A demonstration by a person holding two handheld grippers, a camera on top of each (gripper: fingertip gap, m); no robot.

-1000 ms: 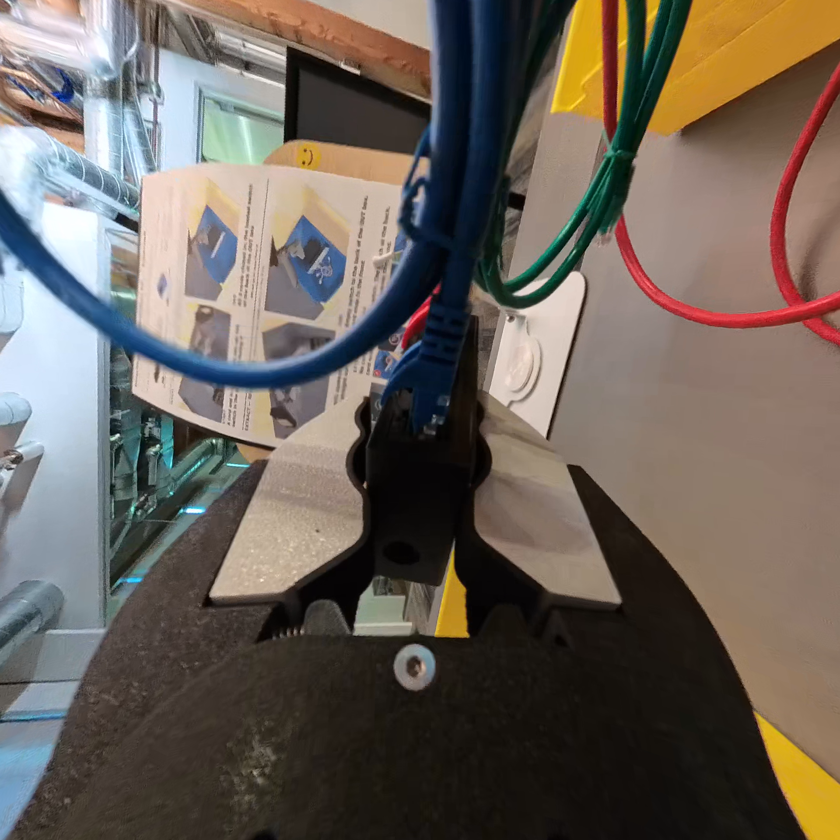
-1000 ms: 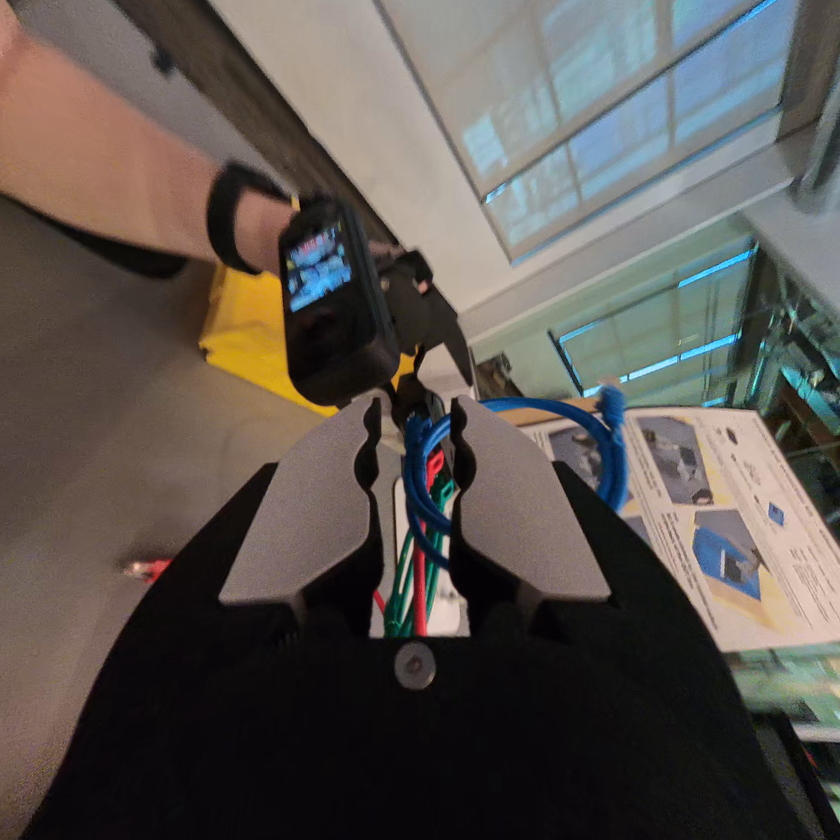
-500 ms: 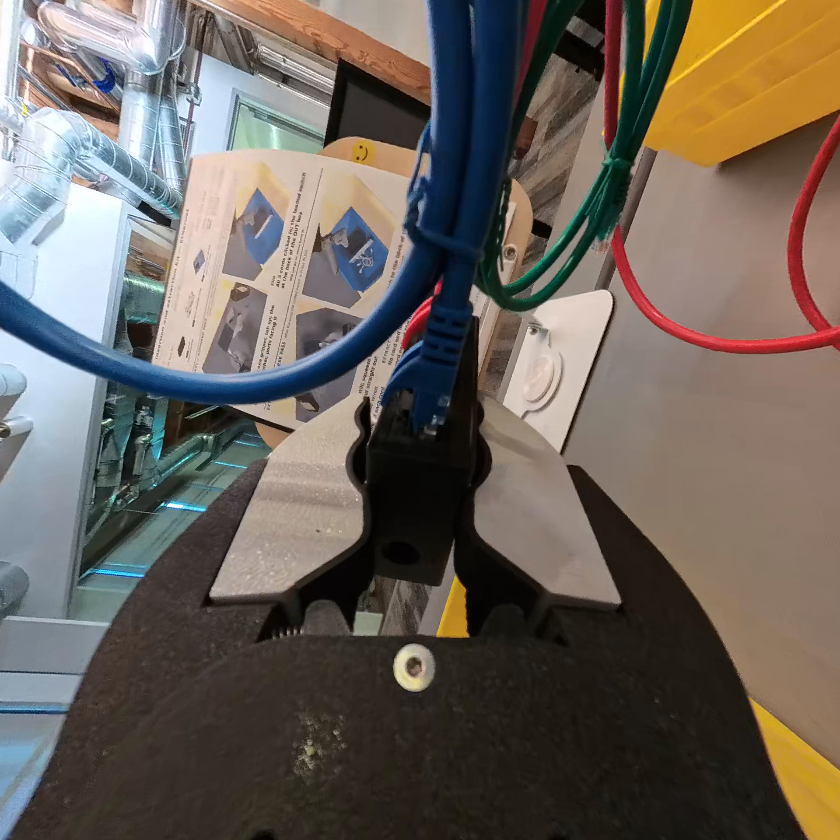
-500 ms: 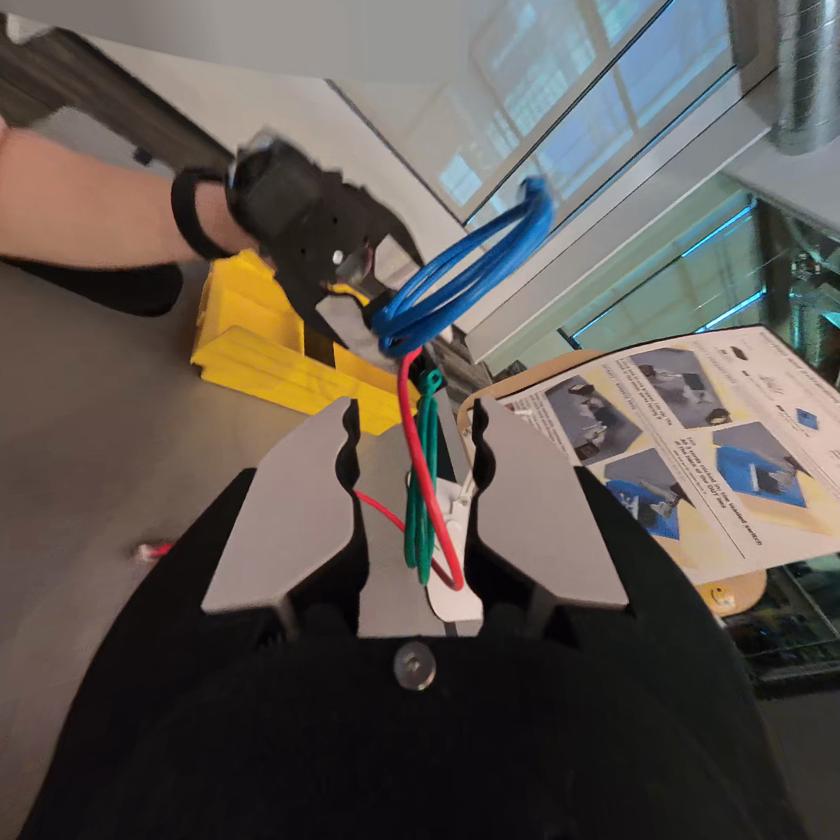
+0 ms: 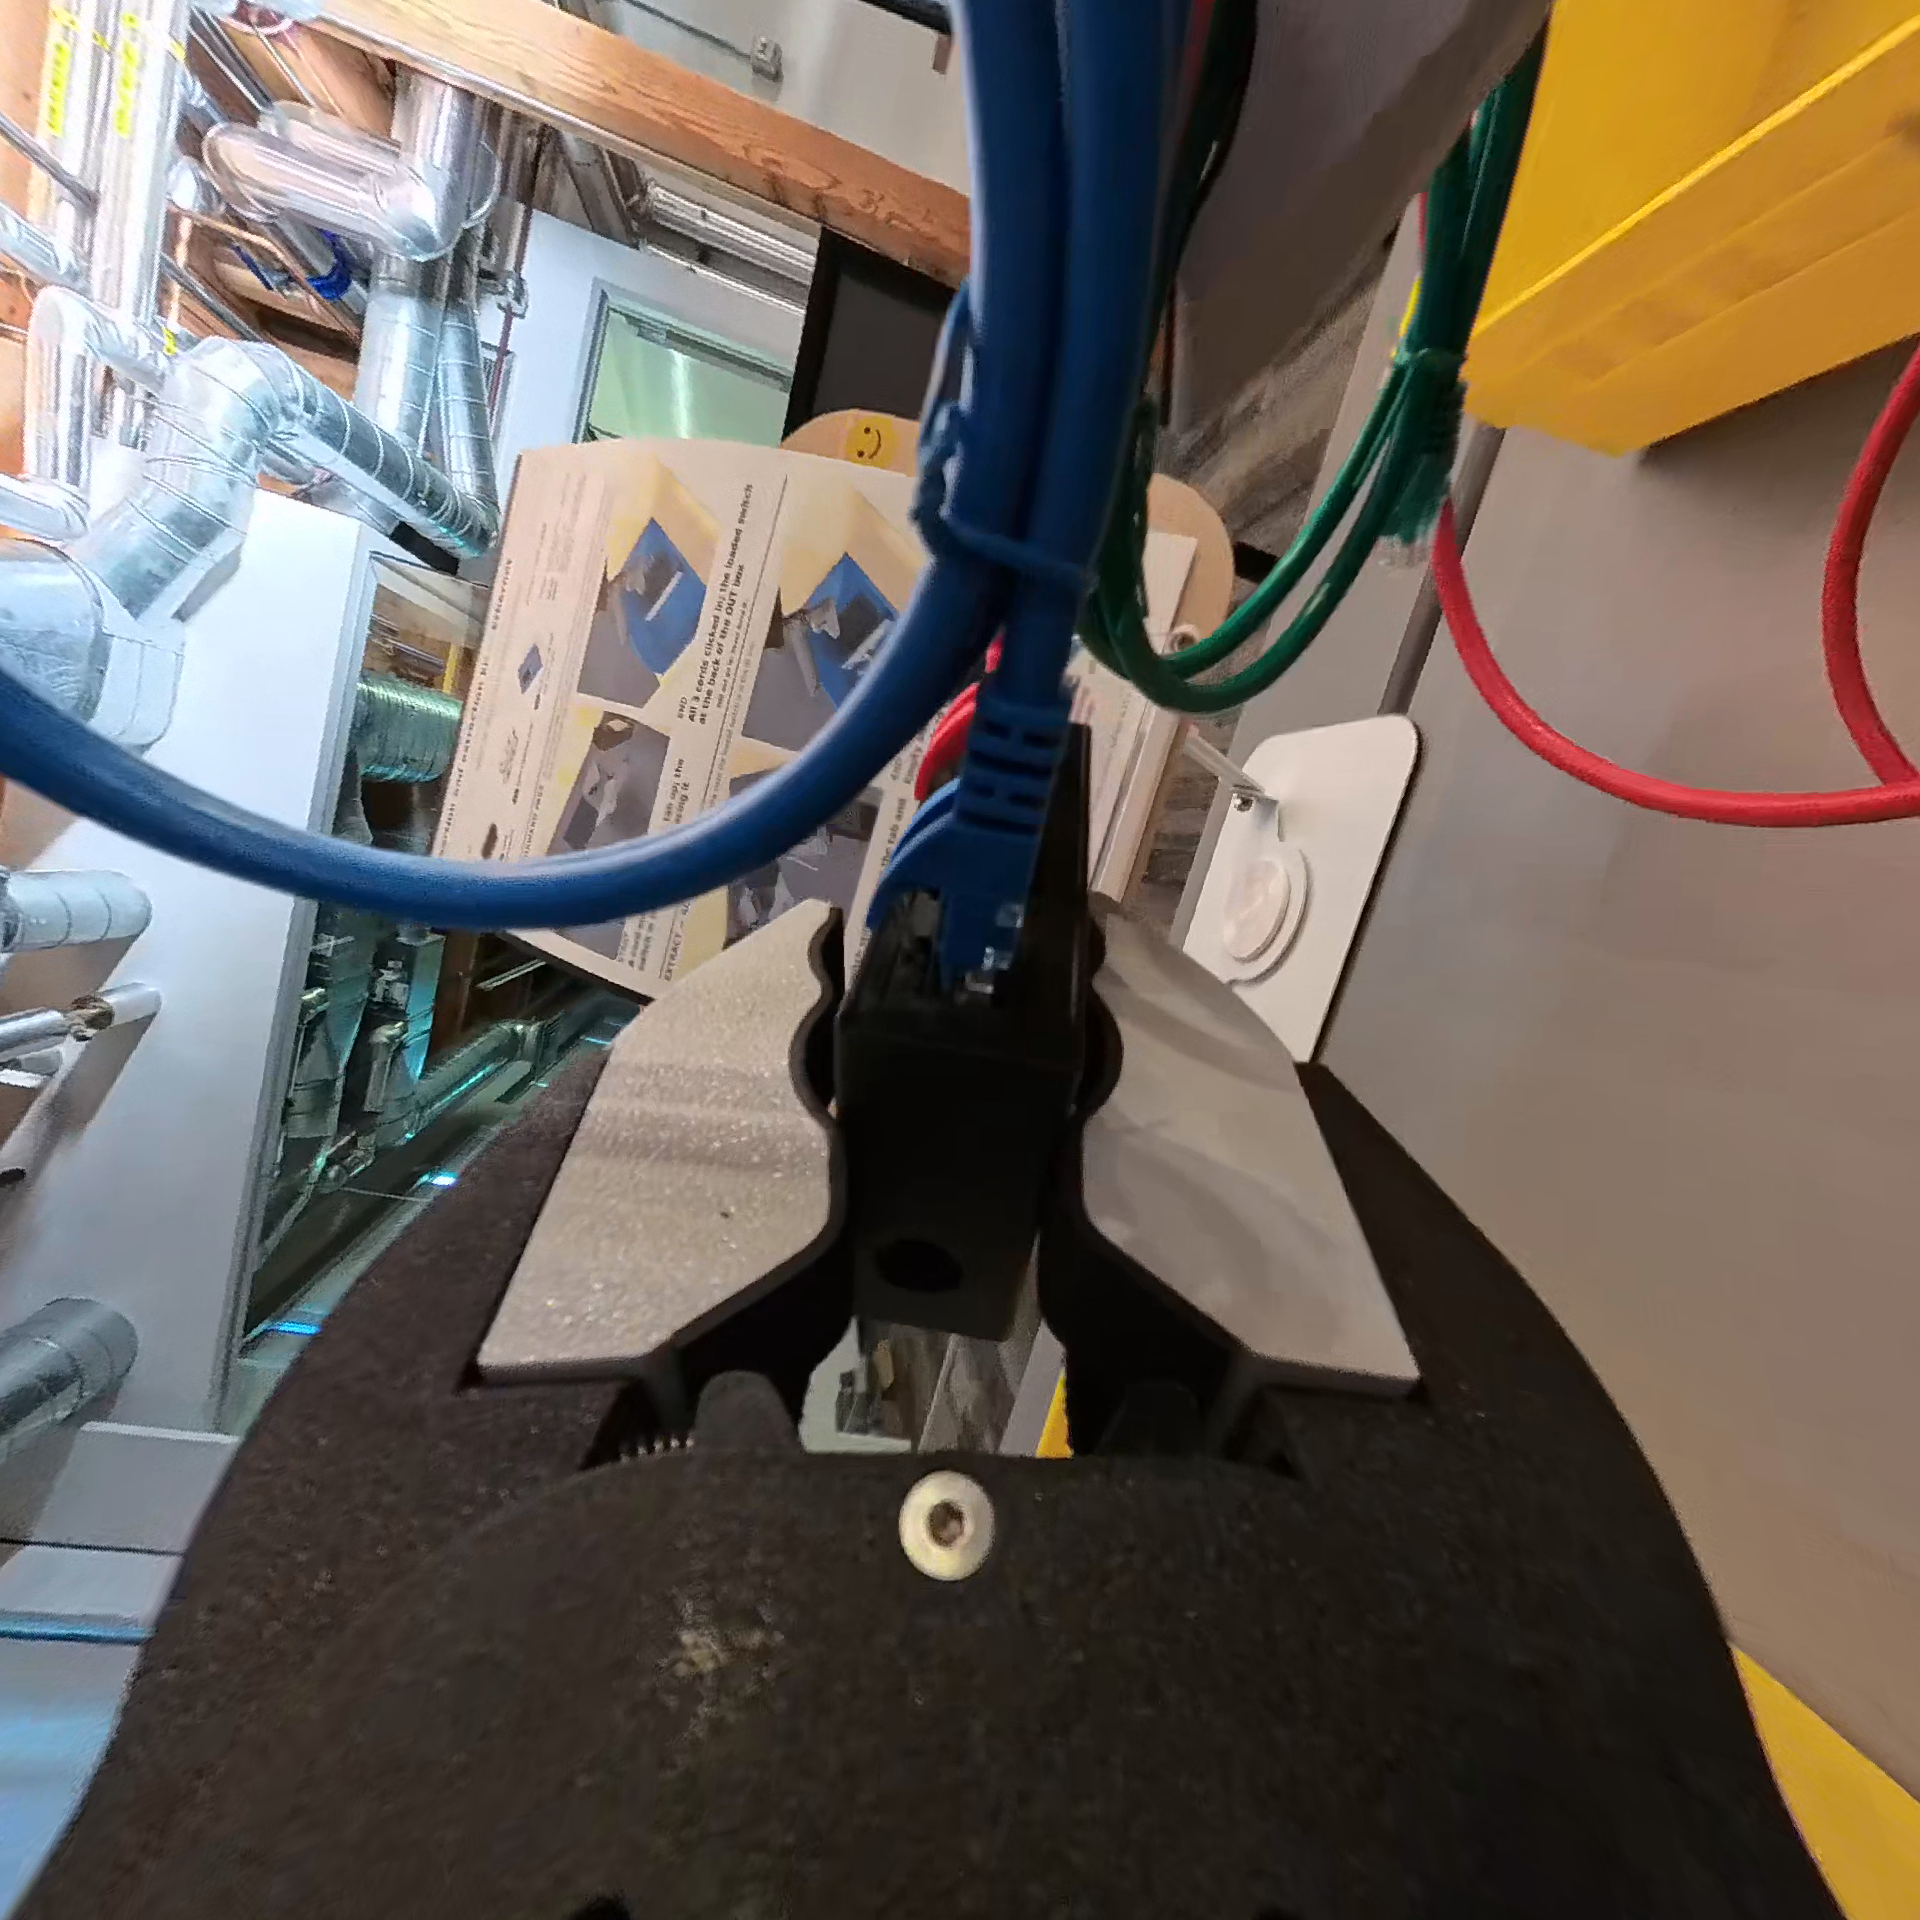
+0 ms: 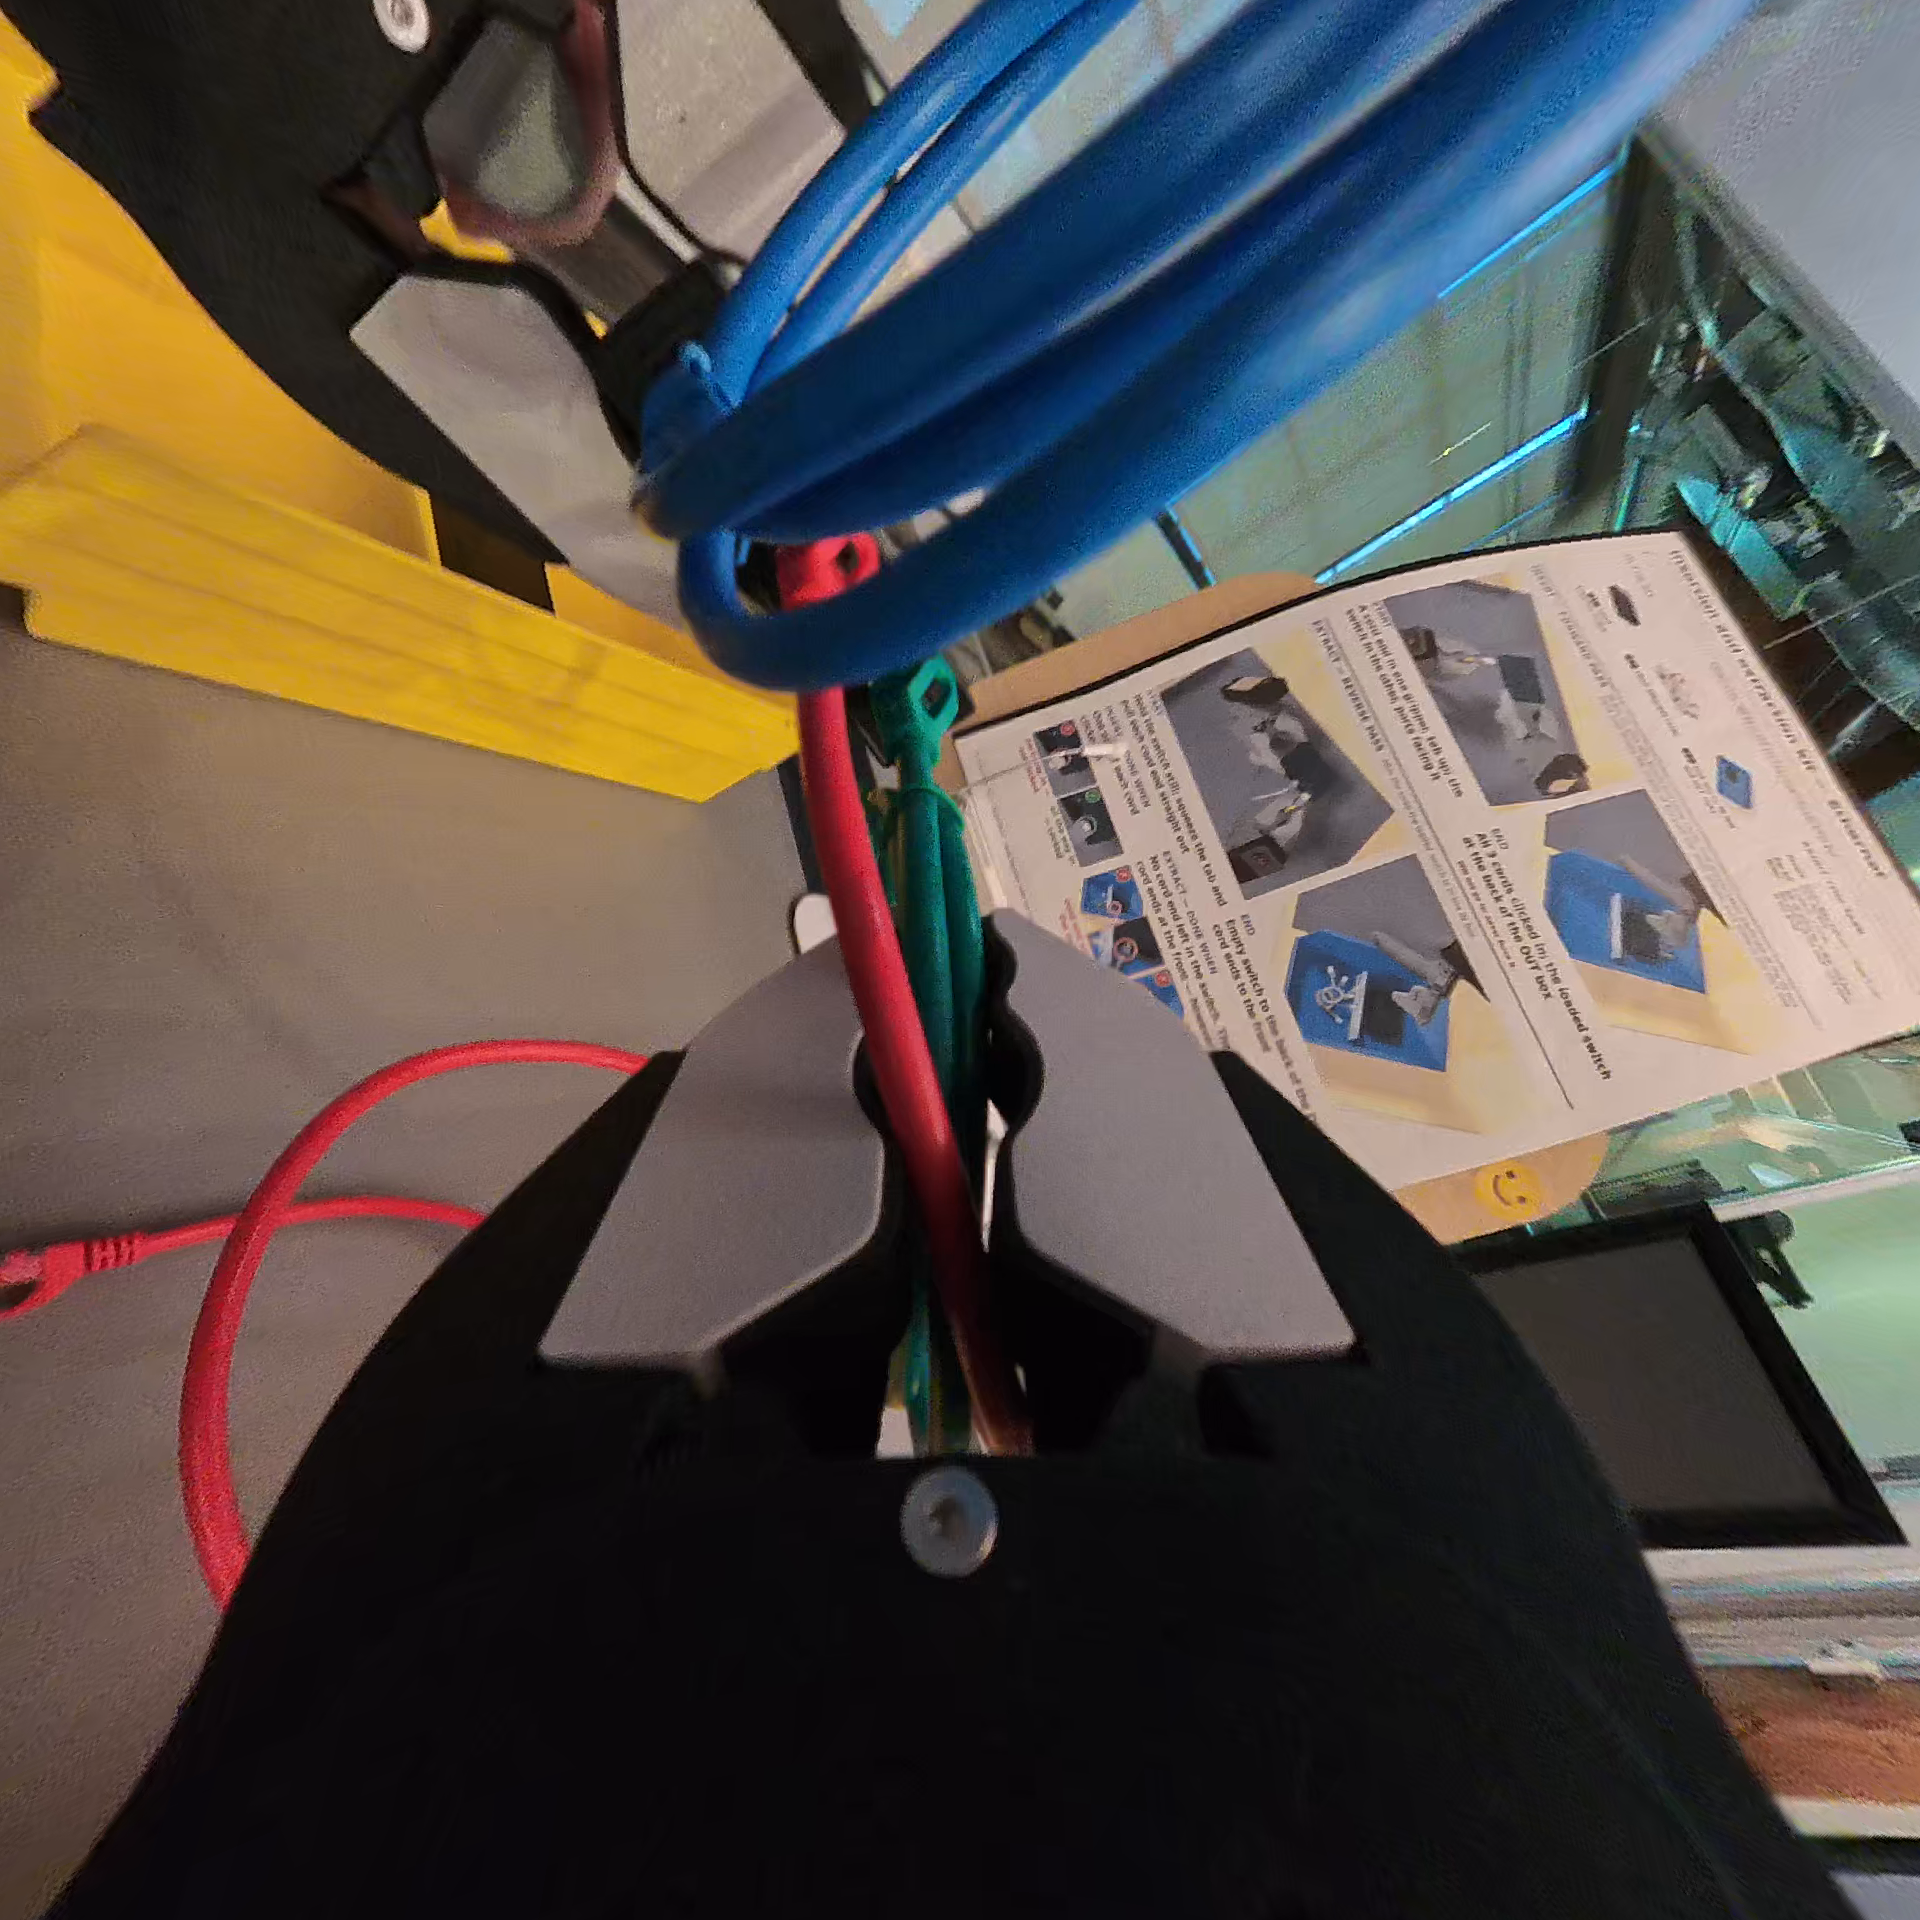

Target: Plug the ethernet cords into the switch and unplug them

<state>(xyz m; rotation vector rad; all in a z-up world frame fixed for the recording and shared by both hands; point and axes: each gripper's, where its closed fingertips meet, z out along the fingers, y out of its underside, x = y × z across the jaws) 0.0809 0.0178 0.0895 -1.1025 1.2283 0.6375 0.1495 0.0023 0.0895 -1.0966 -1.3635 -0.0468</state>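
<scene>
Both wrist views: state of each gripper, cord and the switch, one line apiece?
left gripper: jaws shut on the switch.
switch: held off the table, cords hanging from it.
blue cord: plugged into the switch.
right gripper: jaws shut on the red cord.
red cord: between the right jaws.
green cord: bundled, alongside the red cord.

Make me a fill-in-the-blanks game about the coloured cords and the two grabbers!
1. The left gripper squeezes a small ____ switch.
2. The plug going into the switch belongs to the ____ cord.
3. Between the right gripper's fingers run a green cord and a ____ cord.

Missing words: black; blue; red
</scene>
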